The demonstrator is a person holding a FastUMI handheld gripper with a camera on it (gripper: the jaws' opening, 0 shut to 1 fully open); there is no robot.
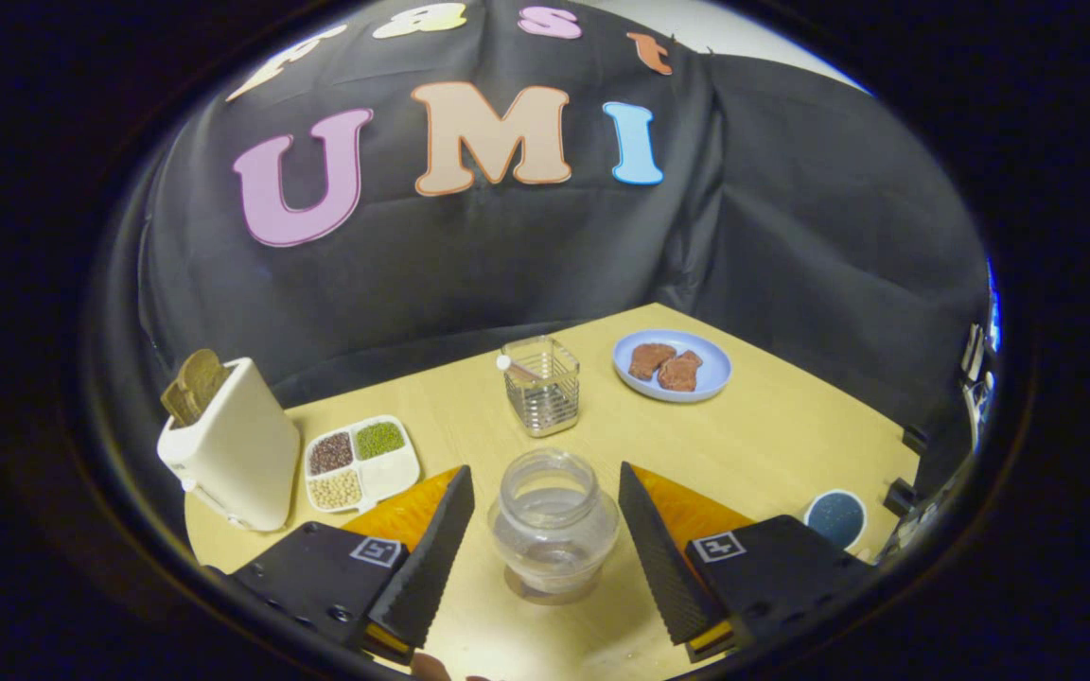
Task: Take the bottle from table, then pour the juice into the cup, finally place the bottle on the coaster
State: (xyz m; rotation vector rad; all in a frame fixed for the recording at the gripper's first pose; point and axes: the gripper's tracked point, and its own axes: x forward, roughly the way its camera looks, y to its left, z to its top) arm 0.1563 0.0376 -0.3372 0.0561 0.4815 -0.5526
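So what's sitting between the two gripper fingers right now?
The clear bottle stands upright between the open gripper's fingers in the gripper view, with a gap on each side. Beyond it stands the ribbed glass cup.

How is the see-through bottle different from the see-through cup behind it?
The bottle is round and bulgy, while the cup has straighter, ribbed sides and squarer corners. The bottle stands between the open tool's fingers; the cup stands further off, beyond them. The cup has a small stick-like thing leaning inside; the bottle doesn't. Both are clear, upright and open-topped on the wooden table.
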